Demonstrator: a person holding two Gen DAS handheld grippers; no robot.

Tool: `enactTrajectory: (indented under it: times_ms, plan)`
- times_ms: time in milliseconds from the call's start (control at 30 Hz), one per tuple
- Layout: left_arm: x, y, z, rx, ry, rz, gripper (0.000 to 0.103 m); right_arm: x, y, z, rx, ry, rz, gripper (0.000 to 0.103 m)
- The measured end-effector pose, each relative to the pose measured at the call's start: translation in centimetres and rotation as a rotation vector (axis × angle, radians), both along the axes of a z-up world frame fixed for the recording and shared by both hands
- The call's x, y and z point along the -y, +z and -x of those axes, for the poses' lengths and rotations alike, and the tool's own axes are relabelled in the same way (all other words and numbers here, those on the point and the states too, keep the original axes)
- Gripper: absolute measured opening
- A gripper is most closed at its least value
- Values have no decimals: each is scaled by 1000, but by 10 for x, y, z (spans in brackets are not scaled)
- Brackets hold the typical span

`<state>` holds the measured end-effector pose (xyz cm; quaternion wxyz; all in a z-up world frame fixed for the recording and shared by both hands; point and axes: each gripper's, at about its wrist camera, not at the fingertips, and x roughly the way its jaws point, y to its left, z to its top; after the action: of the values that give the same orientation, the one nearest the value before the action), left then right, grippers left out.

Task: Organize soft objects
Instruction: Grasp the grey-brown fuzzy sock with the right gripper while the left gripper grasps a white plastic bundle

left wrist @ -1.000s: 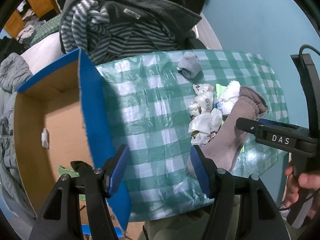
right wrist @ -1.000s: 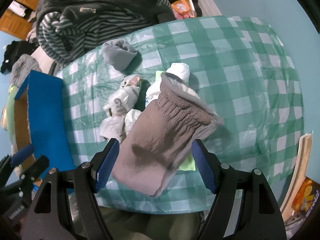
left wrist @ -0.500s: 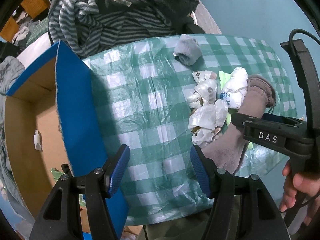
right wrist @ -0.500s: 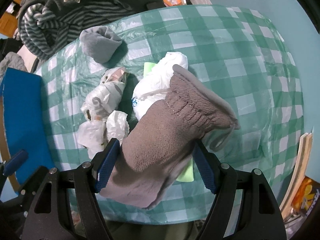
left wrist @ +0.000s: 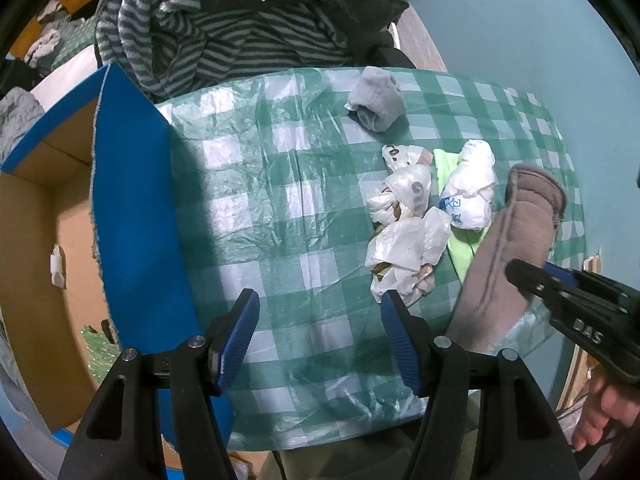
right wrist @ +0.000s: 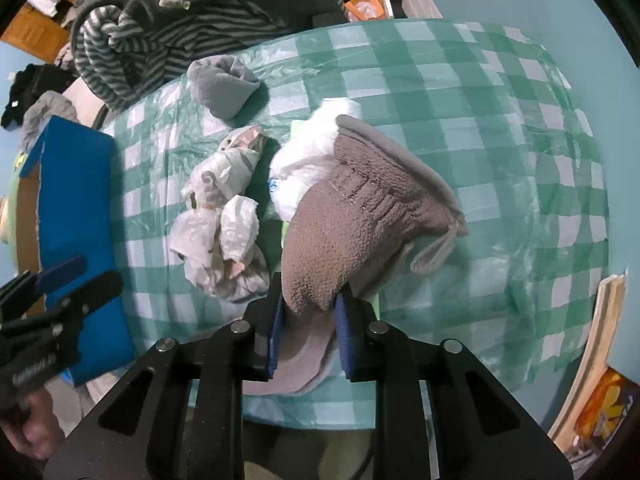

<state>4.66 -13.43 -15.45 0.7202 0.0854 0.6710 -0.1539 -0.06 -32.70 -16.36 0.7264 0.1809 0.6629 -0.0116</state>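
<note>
the right tool [right wrist: 308,320] is pinching the brown sock [right wrist: 352,216] at the near edge of the checked surface [right wrist: 500,128]. the left tool [left wrist: 318,334] hangs spread, gripping nothing. beside it the blue-flapped cardboard box [left wrist: 132,216] shows only a small white scrap [left wrist: 58,266] inside.

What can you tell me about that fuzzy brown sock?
The brown sock looks like thick fleece, with a ribbed cuff, a grey lining and a small loop at the cuff. The right claw is shut on its lower end. It lies slanted over the checked tablecloth, its cuff against a white plastic bag.
</note>
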Motion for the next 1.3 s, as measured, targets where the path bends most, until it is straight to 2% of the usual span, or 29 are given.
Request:
enactTrajectory:
  times_ms: [500, 567, 1000, 1100, 1167, 1233, 1267, 1300]
  plan:
    - [45, -20, -12, -57, 17, 34, 70, 53, 13, 16, 59, -71, -28, 17]
    - [51, -25, -16, -66, 23, 32, 75, 60, 13, 18, 60, -74, -27, 17]
    - [69, -59, -32, -126, 131, 3, 76, 87, 8, 13, 75, -14, -30, 16]
    - [70, -64, -33, -124, 151, 17, 76, 90, 9, 12, 85, 5, -36, 16]
    - [71, -67, -32, -125, 154, 13, 70, 90, 9, 10, 91, 21, -37, 16]
    - [71, -70, -30, -136, 149, 19, 53, 90, 10, 10, 96, 31, -41, 16]
    - [71, -72, -29, -143, 145, 17, 49, 90, 10, 9, 98, 36, -44, 16]
    - [71, -73, -28, -146, 139, 10, 40, 90, 10, 9, 101, 42, -47, 16]
